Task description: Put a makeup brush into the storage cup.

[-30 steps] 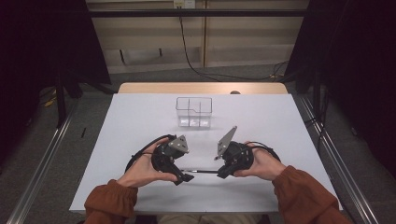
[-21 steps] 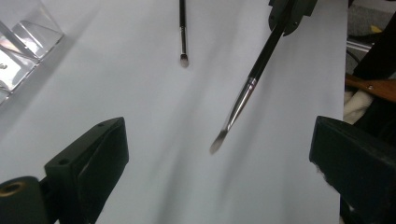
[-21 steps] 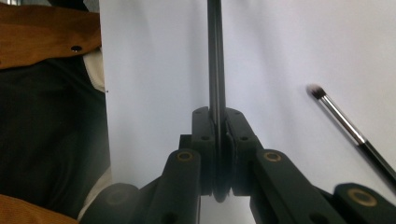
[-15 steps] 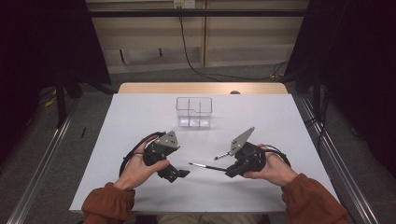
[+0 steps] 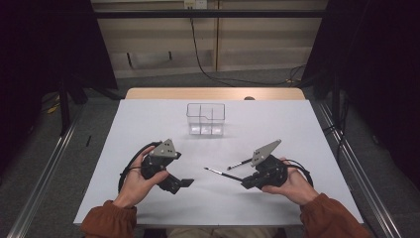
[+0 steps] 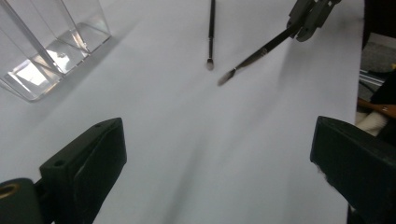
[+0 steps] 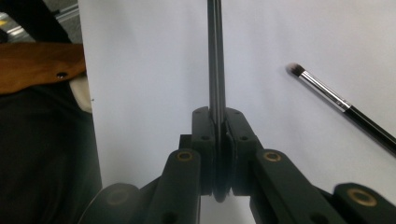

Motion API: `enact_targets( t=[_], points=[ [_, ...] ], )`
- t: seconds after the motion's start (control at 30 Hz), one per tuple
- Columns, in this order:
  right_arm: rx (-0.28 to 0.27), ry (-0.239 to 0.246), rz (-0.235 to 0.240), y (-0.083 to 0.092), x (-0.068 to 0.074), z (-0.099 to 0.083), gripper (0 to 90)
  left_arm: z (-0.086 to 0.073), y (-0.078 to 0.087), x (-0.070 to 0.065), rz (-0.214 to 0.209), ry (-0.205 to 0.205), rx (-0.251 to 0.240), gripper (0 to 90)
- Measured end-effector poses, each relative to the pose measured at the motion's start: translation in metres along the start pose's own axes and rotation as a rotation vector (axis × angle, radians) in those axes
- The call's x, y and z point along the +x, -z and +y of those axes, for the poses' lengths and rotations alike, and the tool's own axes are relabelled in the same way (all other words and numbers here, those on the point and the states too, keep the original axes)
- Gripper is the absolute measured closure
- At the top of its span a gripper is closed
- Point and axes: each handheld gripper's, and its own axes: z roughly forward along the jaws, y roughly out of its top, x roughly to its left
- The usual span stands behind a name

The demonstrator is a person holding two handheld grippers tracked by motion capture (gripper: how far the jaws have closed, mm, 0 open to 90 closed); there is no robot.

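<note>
A person sits at a white table (image 5: 148, 129); the right hand-held gripper (image 5: 246, 184) is clamped on a thin black makeup brush (image 5: 222, 174), its bristle tip pointing toward the left hand-held gripper (image 5: 187, 183), whose jaws stand wide apart, holding nothing; a second slim black brush (image 5: 239, 164) lies on the table just beside the right gripper; a clear plastic divided organiser (image 5: 205, 119), seemingly empty, stands farther back.

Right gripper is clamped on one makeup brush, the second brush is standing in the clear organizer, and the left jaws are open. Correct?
Not quite. The second brush lies flat on the table, not in the clear organizer, as the high view shows. The right gripper does clamp a brush, and the left gripper is open.
</note>
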Motion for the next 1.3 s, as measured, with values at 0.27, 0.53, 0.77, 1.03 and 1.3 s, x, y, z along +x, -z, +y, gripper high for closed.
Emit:
enact_targets(
  t=[0.27, 0.53, 0.77, 1.03, 1.3],
  points=[
    [-0.086, -0.027, -0.006, -0.003, 0.005, -0.007, 84.3, -0.007, 0.004, -0.002, 0.014, 0.027, -0.022, 3.7],
    [-0.144, -0.038, -0.021, -0.004, 0.006, -0.008, 84.3, -0.013, 0.0, -0.001, 0.017, 0.046, -0.018, 3.7],
    [-0.225, -0.047, -0.018, -0.009, 0.007, -0.013, 84.3, -0.015, 0.003, -0.001, 0.033, 0.053, -0.028, 3.7],
    [-0.294, -0.05, -0.016, -0.01, 0.009, -0.015, 84.4, -0.018, 0.0, -0.001, 0.032, 0.062, -0.023, 3.6],
    [-0.355, -0.042, -0.003, -0.01, 0.011, -0.015, 84.3, -0.02, 0.0, 0.0, 0.035, 0.086, -0.043, 3.6]
  ],
)
